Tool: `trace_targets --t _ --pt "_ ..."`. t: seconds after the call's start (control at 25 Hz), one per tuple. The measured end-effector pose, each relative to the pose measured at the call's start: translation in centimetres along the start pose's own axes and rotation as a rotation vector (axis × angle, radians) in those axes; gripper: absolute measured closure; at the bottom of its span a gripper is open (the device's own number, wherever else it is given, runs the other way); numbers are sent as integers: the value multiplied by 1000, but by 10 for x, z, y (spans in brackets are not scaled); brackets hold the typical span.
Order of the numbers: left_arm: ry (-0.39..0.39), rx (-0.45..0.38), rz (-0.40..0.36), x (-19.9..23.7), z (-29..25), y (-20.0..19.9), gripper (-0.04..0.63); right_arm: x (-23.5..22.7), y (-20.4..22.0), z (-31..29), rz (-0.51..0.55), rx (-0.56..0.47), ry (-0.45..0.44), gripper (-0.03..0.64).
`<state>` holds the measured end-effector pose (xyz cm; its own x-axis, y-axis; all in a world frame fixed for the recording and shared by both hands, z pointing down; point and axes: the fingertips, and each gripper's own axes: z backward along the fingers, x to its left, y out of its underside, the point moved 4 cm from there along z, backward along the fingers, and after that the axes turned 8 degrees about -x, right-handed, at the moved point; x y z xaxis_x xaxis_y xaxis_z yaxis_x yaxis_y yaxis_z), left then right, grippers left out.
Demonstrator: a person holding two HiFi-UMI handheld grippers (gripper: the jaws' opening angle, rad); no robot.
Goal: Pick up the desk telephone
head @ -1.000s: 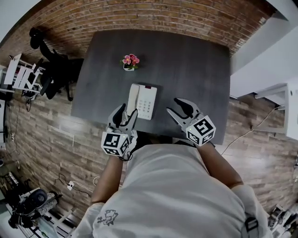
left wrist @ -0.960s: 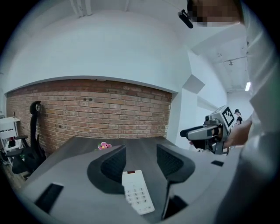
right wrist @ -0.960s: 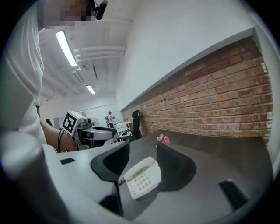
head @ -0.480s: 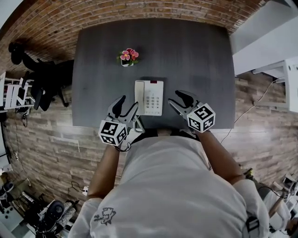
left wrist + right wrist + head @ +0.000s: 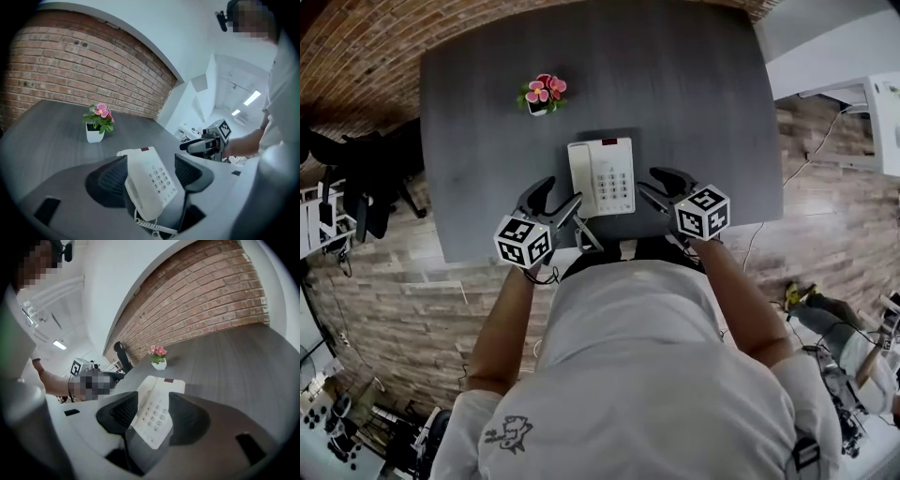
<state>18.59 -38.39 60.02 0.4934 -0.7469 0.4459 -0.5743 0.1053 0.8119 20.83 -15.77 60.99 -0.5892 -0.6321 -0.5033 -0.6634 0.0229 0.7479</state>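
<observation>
Left gripper (image 5: 561,193): jaws spread wide, they have just been opening, nothing pinched. Its own view looks along the jaws at the telephone (image 5: 602,176), which shows in the gap between them, but neither pad presses on it. Right gripper (image 5: 653,184): same story, jaws spread and just been opening, phone lined up in the gap, no contact that I can see. In the head view the left tips sit just beside the phone's near left corner and the right tips just beside its near right edge, so the two grippers flank it. Phone lies flat on the near middle of the desk (image 5: 703,94), handset (image 5: 581,178) on its cradle along the left side, coiled cord (image 5: 151,225) trailing off the near end. Flower pot (image 5: 538,95) is further back and to the left, well apart, not in the way. My read: approach and pre-opening are done; grasp and lift are not. What's left is to close in on the phone's sides, clamp, then raise it off the desk. Watch the loose handset and the cord on the lift.
</observation>
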Motion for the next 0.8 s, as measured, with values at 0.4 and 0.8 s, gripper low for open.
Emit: trace_targets --t 0.4,0.8 --pt "91 106 117 33 -34 47 249 -23 57 -34 -63 134 -10 423" --pt "159 111 234 44 -55 76 242 -43 89 -52 -149 180 -37 453"
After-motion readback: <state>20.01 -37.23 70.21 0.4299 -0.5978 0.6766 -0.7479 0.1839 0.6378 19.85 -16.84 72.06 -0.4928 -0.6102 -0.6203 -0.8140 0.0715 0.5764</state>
